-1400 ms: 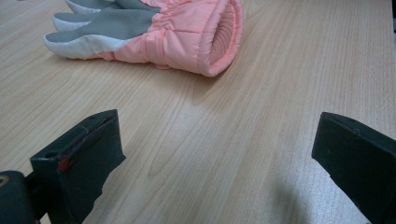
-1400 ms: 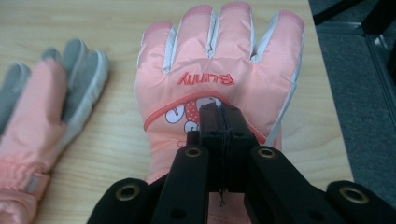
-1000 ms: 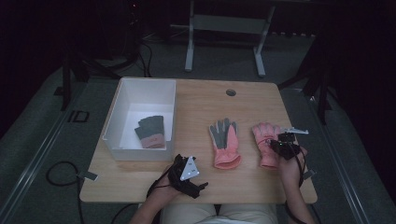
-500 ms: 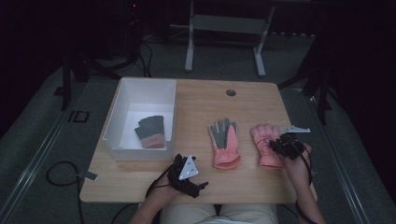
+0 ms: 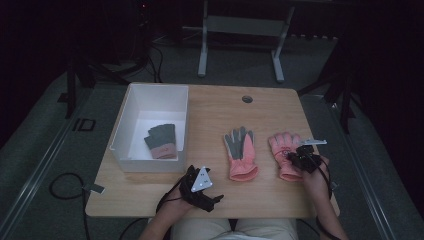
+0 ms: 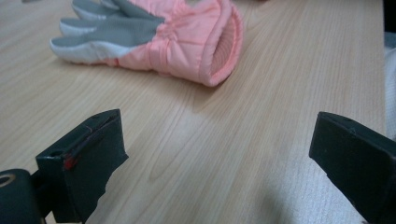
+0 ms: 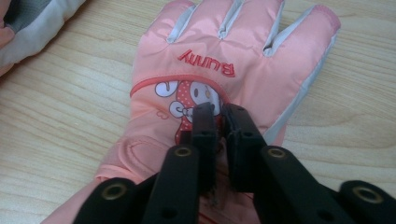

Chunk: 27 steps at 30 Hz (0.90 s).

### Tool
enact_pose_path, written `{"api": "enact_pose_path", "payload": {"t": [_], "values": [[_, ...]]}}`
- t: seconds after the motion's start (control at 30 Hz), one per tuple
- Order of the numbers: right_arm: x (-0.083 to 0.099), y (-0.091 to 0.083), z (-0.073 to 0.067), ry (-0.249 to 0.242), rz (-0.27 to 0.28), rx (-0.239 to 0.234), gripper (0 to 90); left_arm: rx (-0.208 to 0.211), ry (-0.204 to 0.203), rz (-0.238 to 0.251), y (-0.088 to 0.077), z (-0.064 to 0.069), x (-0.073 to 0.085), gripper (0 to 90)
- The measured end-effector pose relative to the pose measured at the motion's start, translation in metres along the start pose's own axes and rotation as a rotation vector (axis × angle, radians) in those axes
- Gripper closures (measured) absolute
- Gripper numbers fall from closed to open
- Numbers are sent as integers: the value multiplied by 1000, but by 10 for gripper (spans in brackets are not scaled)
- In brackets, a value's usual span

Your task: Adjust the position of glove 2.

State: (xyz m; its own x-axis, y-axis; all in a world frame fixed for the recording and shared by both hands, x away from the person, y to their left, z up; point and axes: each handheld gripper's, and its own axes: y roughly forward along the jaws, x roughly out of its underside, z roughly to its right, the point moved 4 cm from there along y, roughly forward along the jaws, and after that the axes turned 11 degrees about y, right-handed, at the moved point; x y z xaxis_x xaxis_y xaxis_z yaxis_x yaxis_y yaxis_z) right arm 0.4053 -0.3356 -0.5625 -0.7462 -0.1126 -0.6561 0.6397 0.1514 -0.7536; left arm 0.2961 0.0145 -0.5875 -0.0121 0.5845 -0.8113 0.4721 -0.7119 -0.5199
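My right hand-held gripper (image 7: 218, 116) sits over the back of the pink glove (image 7: 224, 84) printed with a cartoon bunny and the word "Bunny". Its jaws have just been closing and now stand almost together, pressed down on the fabric by the bunny picture; whether a fold is pinched between them I cannot tell. In the high view this glove (image 5: 283, 150) lies flat at about four o'clock on the desk (image 5: 260, 112), its long axis running from six to twelve, fingers pointing to twelve and cuff toward me. Just beside it, at its nine o'clock, the second pink glove (image 5: 241, 152) lies palm up with grey fingers, parallel and pointing the same way. My left hand-held gripper (image 5: 200, 187) rests near the desk's near edge at seven o'clock, jaws wide apart and holding nothing. A white bin (image 5: 131, 107) at ten o'clock holds a grey glove (image 5: 162, 140).
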Motion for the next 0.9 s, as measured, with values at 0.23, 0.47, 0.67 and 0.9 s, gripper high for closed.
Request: {"api": "enact_pose_path", "payload": {"t": [0.23,0.47,0.67,0.9], "values": [[-4,-10,2,50,40,-12,885,-6,-10,-24,0,-1,0,30],[-16,-31,2,67,83,-22,887,-2,-16,-35,2,-2,2,30],[-32,-52,-8,46,133,-40,887,-1,-8,-42,3,-1,1,29],[-51,-75,-28,25,177,-62,887,-7,-7,-51,2,-2,2,29]]}}
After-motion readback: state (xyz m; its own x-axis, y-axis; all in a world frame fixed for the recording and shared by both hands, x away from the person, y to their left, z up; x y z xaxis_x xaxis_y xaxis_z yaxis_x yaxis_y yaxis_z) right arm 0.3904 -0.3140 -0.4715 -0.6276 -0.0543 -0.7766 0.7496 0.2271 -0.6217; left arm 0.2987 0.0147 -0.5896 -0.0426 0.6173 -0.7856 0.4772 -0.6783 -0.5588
